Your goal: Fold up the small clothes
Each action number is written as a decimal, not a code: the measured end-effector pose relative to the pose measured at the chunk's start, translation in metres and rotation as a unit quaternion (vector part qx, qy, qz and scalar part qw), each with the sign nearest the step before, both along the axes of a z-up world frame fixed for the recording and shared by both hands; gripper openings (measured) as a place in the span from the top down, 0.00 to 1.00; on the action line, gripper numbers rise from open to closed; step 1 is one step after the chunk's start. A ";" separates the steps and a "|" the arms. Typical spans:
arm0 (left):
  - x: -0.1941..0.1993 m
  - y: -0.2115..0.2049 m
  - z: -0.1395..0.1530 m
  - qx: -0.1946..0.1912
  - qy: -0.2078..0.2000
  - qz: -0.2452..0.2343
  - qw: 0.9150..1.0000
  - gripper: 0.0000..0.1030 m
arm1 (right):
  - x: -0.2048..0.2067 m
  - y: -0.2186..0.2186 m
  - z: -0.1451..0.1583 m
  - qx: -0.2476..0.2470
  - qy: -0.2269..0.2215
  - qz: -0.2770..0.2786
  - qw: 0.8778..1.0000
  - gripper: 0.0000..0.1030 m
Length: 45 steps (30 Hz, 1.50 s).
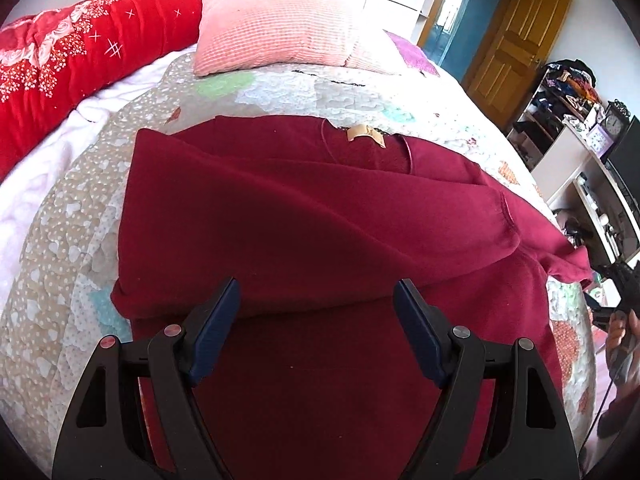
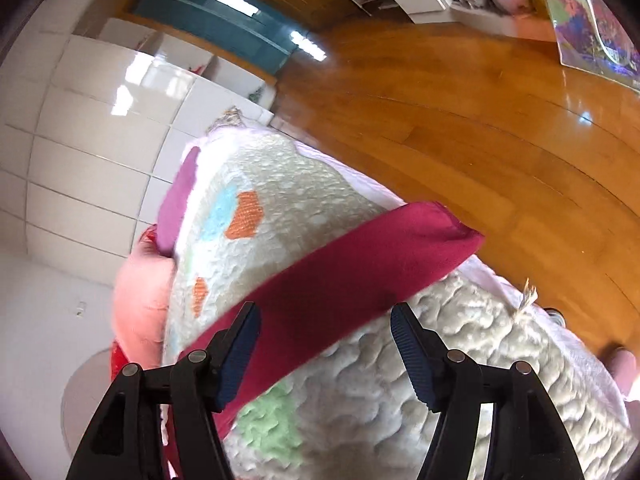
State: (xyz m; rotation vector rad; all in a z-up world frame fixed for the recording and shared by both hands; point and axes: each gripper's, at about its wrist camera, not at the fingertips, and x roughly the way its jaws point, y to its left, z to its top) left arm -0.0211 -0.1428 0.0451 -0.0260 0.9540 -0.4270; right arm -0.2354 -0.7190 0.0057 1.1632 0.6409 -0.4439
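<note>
A dark red sweater (image 1: 304,216) lies on the quilted bed (image 1: 72,216), its left side folded over the body, a tan neck label (image 1: 366,134) at the far end. Its right sleeve (image 1: 560,256) stretches toward the bed's right edge. My left gripper (image 1: 316,300) is open and empty, hovering just above the sweater's near half. In the right wrist view, the sleeve (image 2: 360,264) lies across the quilt (image 2: 440,352). My right gripper (image 2: 324,324) is open, its jaws standing on either side of the sleeve, holding nothing.
A pink pillow (image 1: 272,24) and a red floral blanket (image 1: 72,60) lie at the head of the bed. Shelves with clutter (image 1: 580,120) stand at the right. The wooden floor (image 2: 480,120) lies beyond the bed edge. The right gripper and hand (image 1: 616,312) show at the right.
</note>
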 end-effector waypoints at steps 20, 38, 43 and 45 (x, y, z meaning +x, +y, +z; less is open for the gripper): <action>0.006 0.070 0.020 -0.075 -0.022 0.066 0.995 0.24 | 0.100 0.177 0.161 -0.299 -0.132 0.229 0.917 0.93; 0.016 0.077 0.021 -0.135 -0.009 0.049 0.990 0.24 | 0.140 0.333 0.077 -0.289 -0.055 0.450 0.843 0.53; 0.029 0.043 0.014 -0.118 0.017 0.032 0.992 0.24 | 0.118 0.282 0.079 -0.296 -0.031 0.387 0.873 0.53; 0.037 0.028 0.009 -0.121 0.031 0.027 0.992 0.24 | 0.115 0.269 0.072 -0.285 -0.025 0.369 0.884 0.53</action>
